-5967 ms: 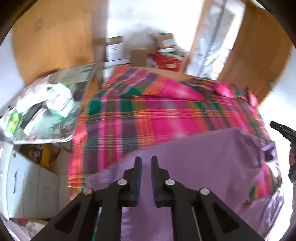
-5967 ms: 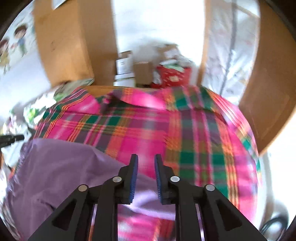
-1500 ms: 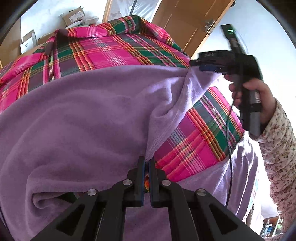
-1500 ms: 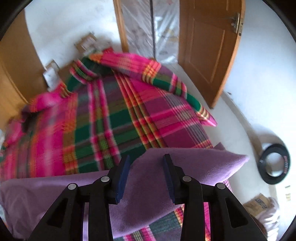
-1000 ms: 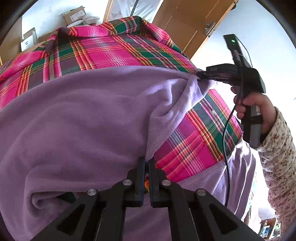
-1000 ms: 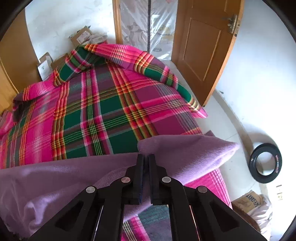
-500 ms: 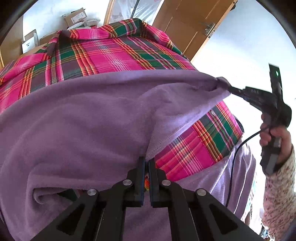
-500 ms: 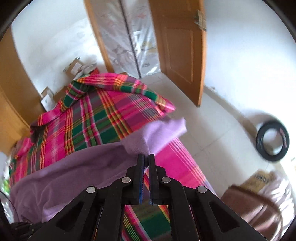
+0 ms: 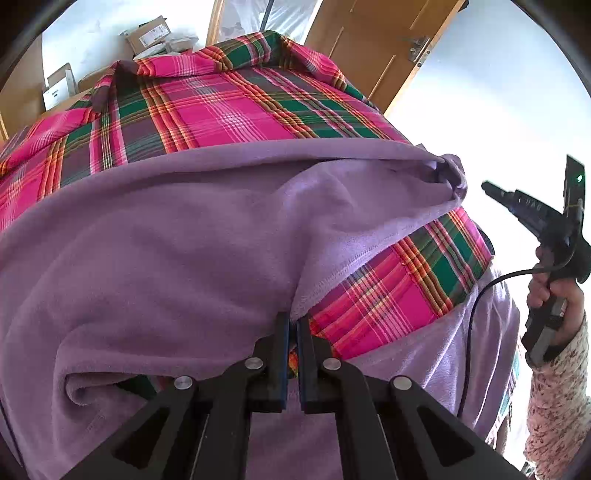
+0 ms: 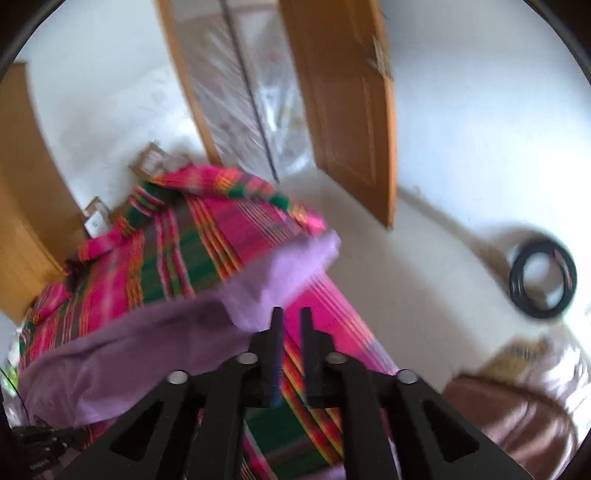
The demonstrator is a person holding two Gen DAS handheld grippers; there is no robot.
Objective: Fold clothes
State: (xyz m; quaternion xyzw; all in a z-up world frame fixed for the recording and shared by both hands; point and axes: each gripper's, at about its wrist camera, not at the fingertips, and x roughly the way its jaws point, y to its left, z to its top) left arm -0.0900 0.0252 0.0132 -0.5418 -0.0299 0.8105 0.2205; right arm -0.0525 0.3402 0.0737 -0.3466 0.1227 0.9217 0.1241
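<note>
A purple fleece garment lies partly folded over on a bed with a pink and green plaid cover. My left gripper is shut on the garment's hemmed edge near the bed's front. In the left wrist view the right gripper is held by a hand just right of the garment's bunched corner, apart from it. The blurred right wrist view shows my right gripper slightly open with nothing between its fingers, and the purple garment lying to its left on the plaid cover.
A wooden door stands ajar past the bed's far corner. Cardboard boxes sit against the back wall. A black ring lies on the white floor at right, and a brown cushioned object sits low right.
The right gripper shut on the garment's corner, carried it to the right, then let it go and drew back. The corner now rests on the bed. The left gripper kept its hold.
</note>
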